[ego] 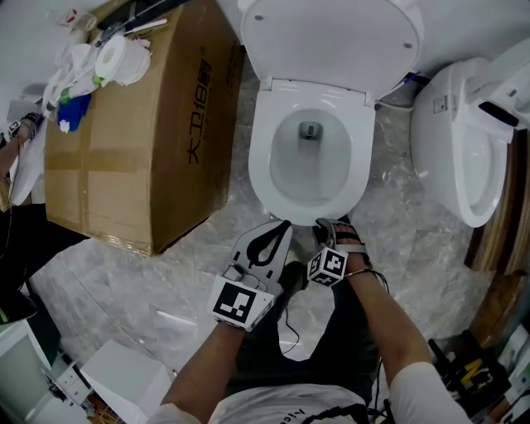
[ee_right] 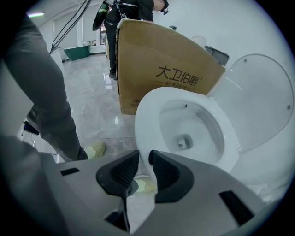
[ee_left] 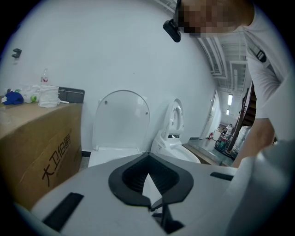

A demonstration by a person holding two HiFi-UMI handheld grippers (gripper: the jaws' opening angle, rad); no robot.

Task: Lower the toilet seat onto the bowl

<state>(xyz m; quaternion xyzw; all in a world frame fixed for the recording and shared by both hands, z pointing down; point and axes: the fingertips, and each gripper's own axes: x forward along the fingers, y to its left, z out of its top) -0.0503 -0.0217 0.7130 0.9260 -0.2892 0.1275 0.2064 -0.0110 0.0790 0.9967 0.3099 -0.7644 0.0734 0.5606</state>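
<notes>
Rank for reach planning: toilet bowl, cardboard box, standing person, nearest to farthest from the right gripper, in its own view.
1. toilet bowl, directly ahead.
2. cardboard box, behind it, left.
3. standing person, beyond the box, top.

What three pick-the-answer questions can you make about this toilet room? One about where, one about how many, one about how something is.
1. Where is the cardboard box?
A) beside the near toilet, on the person's left
B) inside the bowl
C) on top of the lid

2. How many toilets show in the head view?
A) one
B) two
C) four

3. How is the near toilet's lid?
A) shut down
B) raised
C) lying on the ground

Answers:
1. A, the box stands just left of that toilet.
2. B, a second toilet stands at the right.
3. B, the lid leans back, wide open.
</notes>
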